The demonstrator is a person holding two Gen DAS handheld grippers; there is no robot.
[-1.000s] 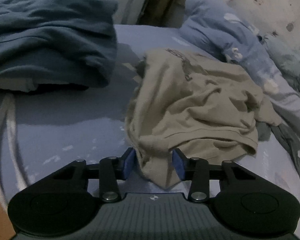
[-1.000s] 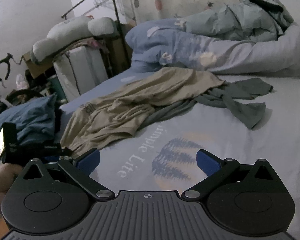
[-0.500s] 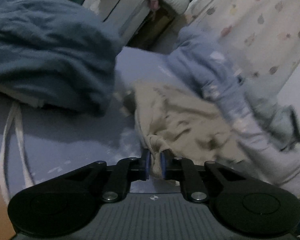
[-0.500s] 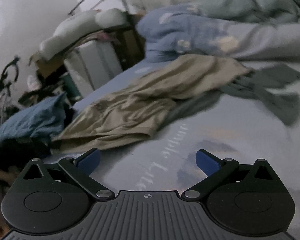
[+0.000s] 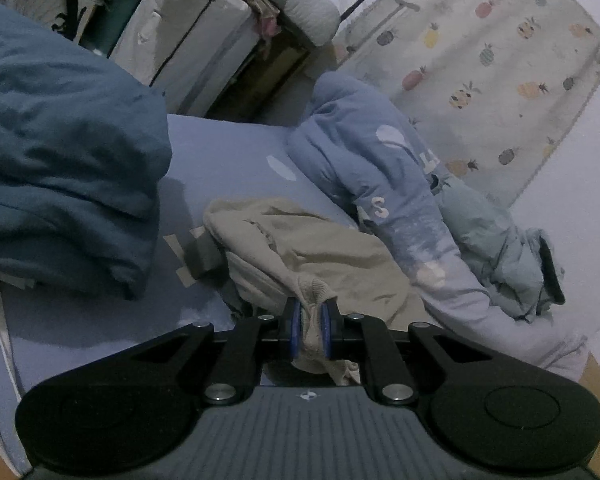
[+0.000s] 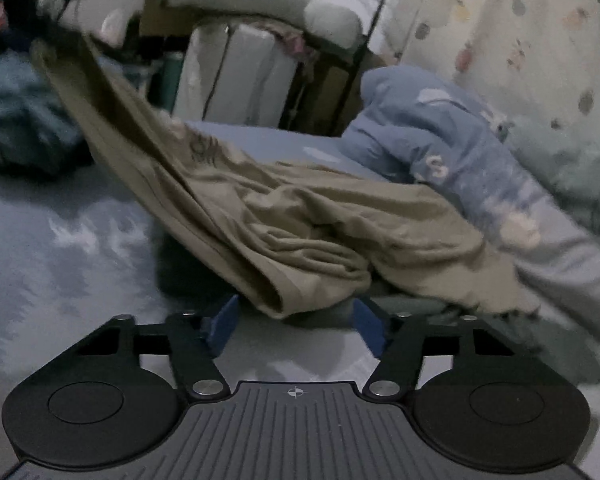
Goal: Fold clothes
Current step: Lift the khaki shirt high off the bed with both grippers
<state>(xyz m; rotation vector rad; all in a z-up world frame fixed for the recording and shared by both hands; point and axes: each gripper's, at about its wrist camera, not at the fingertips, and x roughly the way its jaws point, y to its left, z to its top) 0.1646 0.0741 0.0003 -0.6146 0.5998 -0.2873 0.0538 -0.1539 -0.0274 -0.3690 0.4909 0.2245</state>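
Tan shirt (image 5: 332, 248) crumpled on bed (image 5: 228, 148); left tongs (image 5: 311, 330) clamped on bunched edge, lifting it. Right tongs (image 6: 296, 326) closing around hanging hem, pads not yet pressing, likely for spreading.

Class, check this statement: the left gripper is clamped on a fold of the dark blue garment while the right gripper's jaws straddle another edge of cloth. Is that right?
Not quite. The left gripper is clamped on a fold of the beige garment, not the dark blue garment, which lies untouched on the bed; the left wrist view shows this. The right gripper's closing jaws do straddle another edge of cloth.
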